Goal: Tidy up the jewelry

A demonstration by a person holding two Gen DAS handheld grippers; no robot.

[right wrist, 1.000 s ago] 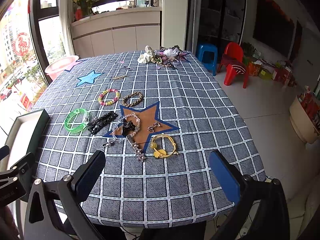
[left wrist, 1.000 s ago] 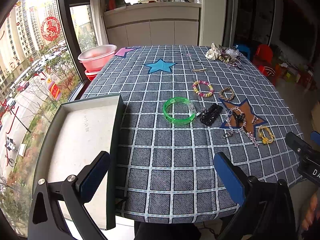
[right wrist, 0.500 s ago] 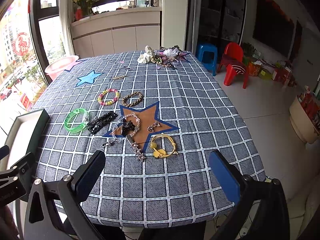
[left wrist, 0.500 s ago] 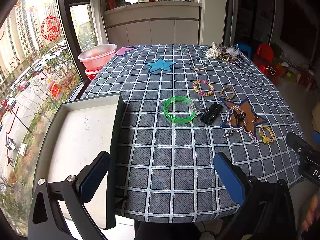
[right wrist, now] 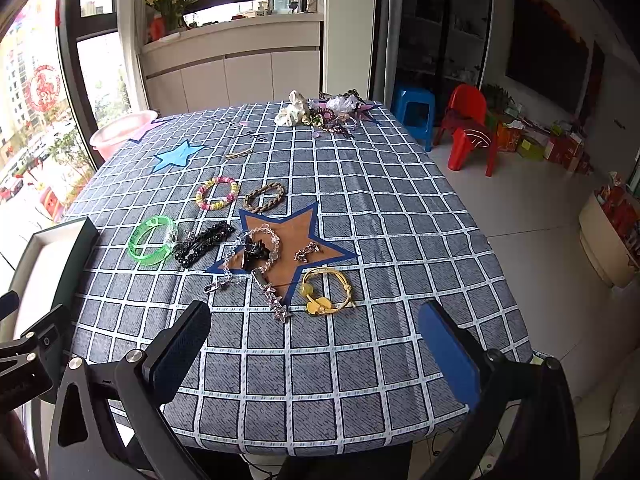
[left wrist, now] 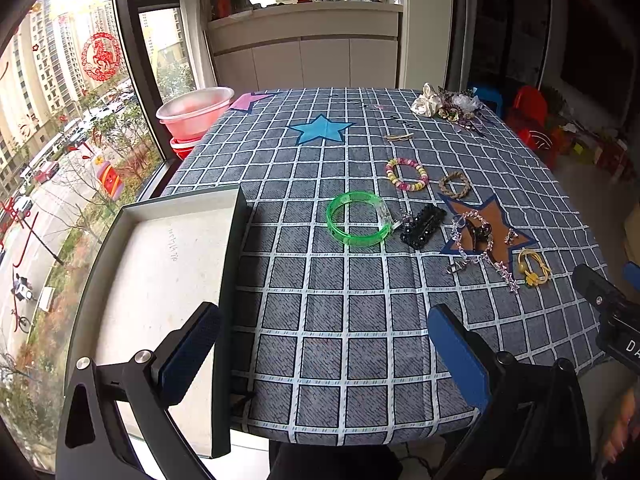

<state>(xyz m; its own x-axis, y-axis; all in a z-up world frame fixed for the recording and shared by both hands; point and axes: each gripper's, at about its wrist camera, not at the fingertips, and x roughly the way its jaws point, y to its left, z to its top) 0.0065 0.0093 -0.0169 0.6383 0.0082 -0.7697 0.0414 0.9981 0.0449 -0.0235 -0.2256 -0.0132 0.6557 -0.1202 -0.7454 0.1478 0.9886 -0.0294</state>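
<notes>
Jewelry lies spread on the checked tablecloth. A green bangle point(left wrist: 357, 219) point(right wrist: 153, 240) sits beside a black beaded clip point(left wrist: 423, 225) point(right wrist: 204, 243). On the brown star lie a crystal chain point(right wrist: 256, 268) and a black claw clip point(right wrist: 255, 254). A yellow bracelet point(right wrist: 326, 291) point(left wrist: 532, 267) lies nearest the right gripper. Farther back are a pastel bead bracelet point(right wrist: 216, 193) and a braided ring point(right wrist: 265, 197). An empty grey tray point(left wrist: 160, 280) rests at the table's left edge. My left gripper point(left wrist: 324, 348) and right gripper point(right wrist: 314, 344) both hover open above the near edge, holding nothing.
A pile of scrunchies and hair ties point(right wrist: 320, 114) sits at the far right corner. Pink basins point(left wrist: 194, 114) stand by the window at far left. A blue stool point(right wrist: 414, 114) and a red chair point(right wrist: 470, 130) stand on the floor to the right.
</notes>
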